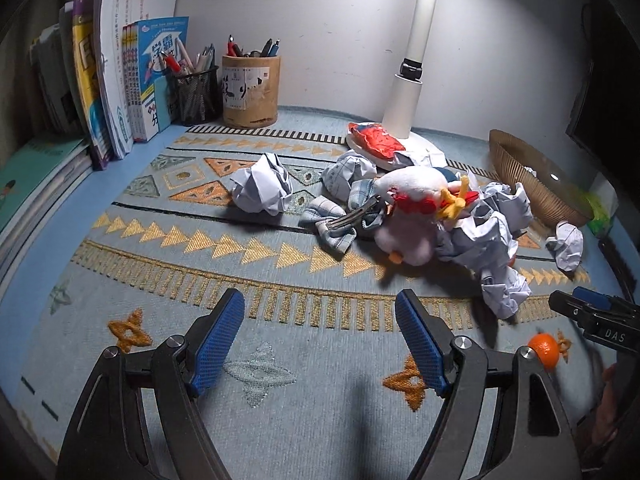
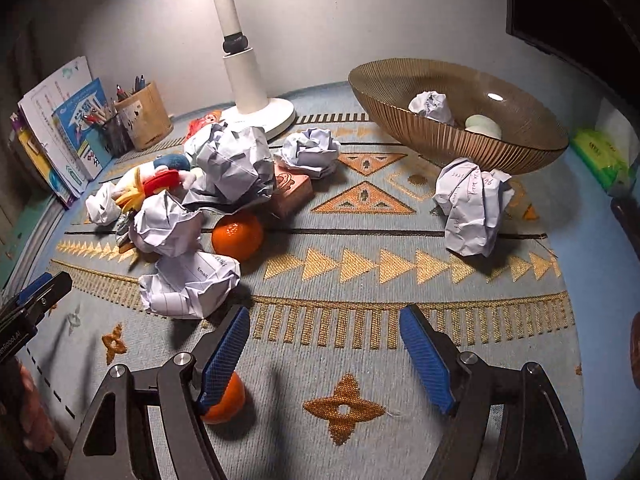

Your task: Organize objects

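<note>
My left gripper (image 1: 320, 308) is open over bare patterned mat (image 1: 280, 280), short of a heap of crumpled paper balls (image 1: 262, 188), a plush toy (image 1: 416, 200) and a checked cloth (image 1: 332, 224). My right gripper (image 2: 324, 320) is also open with nothing between its fingers. A small orange (image 2: 224, 400) lies just outside and partly under its left finger. A second orange (image 2: 238, 234) sits by more paper balls (image 2: 190, 288) and a pink box (image 2: 292, 192). One paper ball (image 2: 472, 212) lies in front of the ribbed bowl (image 2: 440, 144).
The bowl holds a paper ball (image 2: 430, 106) and pale eggs (image 2: 484, 126). A white lamp base (image 2: 264, 114) stands at the back, with a red snack packet (image 1: 376, 140) against it. Pen holders (image 1: 250, 92) and upright books (image 1: 116, 88) fill the left corner. A green tissue pack (image 2: 600, 156) lies far right.
</note>
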### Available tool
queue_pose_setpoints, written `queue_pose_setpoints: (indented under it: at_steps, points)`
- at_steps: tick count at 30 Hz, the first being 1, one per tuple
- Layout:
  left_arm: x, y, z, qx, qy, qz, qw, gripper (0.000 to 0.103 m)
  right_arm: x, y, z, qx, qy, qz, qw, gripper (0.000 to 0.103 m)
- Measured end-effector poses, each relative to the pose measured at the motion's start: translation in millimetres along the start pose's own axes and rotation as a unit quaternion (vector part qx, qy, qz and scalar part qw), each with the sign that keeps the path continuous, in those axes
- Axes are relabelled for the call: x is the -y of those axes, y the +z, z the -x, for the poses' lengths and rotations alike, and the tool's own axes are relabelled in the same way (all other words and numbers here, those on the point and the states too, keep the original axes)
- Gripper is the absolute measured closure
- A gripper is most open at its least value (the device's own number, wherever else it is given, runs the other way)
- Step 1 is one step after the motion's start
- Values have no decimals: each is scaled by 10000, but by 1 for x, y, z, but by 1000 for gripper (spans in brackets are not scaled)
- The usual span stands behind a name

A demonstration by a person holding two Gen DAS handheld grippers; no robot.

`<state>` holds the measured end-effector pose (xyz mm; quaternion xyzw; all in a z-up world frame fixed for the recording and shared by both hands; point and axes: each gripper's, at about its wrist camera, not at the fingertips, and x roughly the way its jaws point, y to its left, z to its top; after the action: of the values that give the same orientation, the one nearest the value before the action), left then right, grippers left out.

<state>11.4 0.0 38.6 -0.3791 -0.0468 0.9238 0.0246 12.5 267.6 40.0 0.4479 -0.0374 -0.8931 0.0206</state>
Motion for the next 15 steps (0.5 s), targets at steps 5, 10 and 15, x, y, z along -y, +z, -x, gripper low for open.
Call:
queue_pose_setpoints:
  at_steps: [5,10,15]
  points:
    - [3,-7,-18,-217,171,-72,9996,26,1,1,-17,-92,-131,43,9999,27]
    - [8,-8,-22,-293,205,-204,9992,26,-5,5,-31,-207,-254,213,9992,26]
    - [8,-9,-26,-413,209,-183,9988,26,-7,3,-36,-165,-761,166,9968,4]
